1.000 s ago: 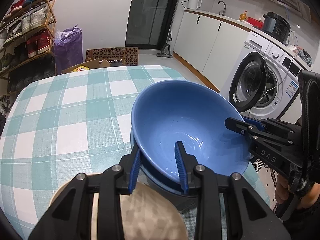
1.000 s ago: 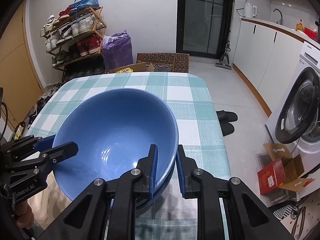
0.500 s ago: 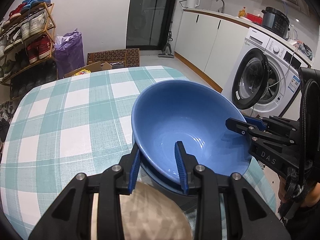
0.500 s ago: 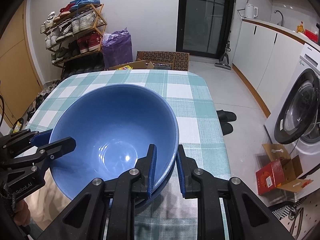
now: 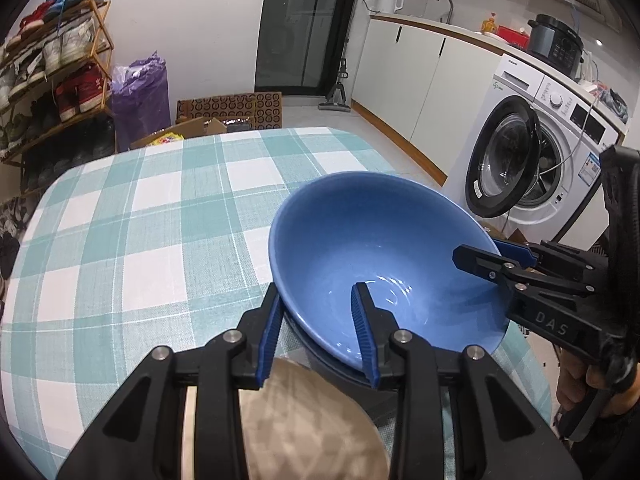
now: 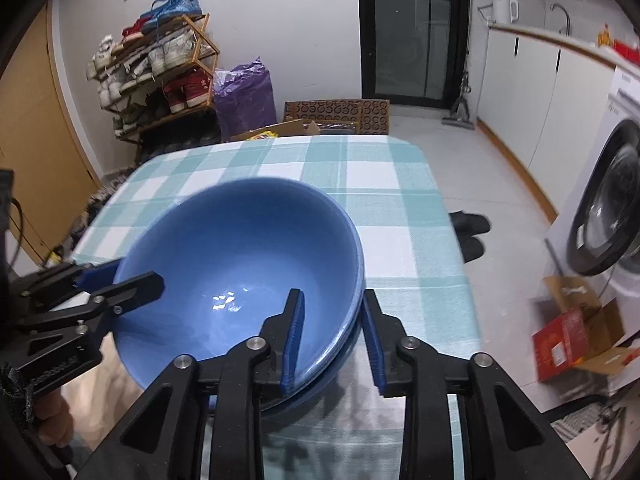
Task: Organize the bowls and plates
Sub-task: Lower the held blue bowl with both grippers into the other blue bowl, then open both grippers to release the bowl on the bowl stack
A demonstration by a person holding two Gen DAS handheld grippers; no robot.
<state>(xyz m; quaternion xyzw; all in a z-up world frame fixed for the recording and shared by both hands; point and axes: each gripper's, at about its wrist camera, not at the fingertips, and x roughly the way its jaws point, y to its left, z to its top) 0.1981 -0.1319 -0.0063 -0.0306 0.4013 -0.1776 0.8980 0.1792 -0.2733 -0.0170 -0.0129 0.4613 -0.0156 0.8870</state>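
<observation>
The top bowl [image 5: 384, 256] was nested in another bowl [image 6: 320, 384] near the table's [image 5: 140, 240] right edge, with a plate [image 5: 304, 424] just beside it and a washing machine [image 5: 540, 160] further right.

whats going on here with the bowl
A person holding a gripper in each hand has a wide, glossy blue ceramic bowl between them. The left gripper straddles the rim on one side, one finger inside and one outside; the right gripper does the same on the opposite side. The bowl sits over a second blue bowl whose rim shows just beneath it, above the teal and white checked tablecloth. Whether it has fully settled into that bowl cannot be told.
</observation>
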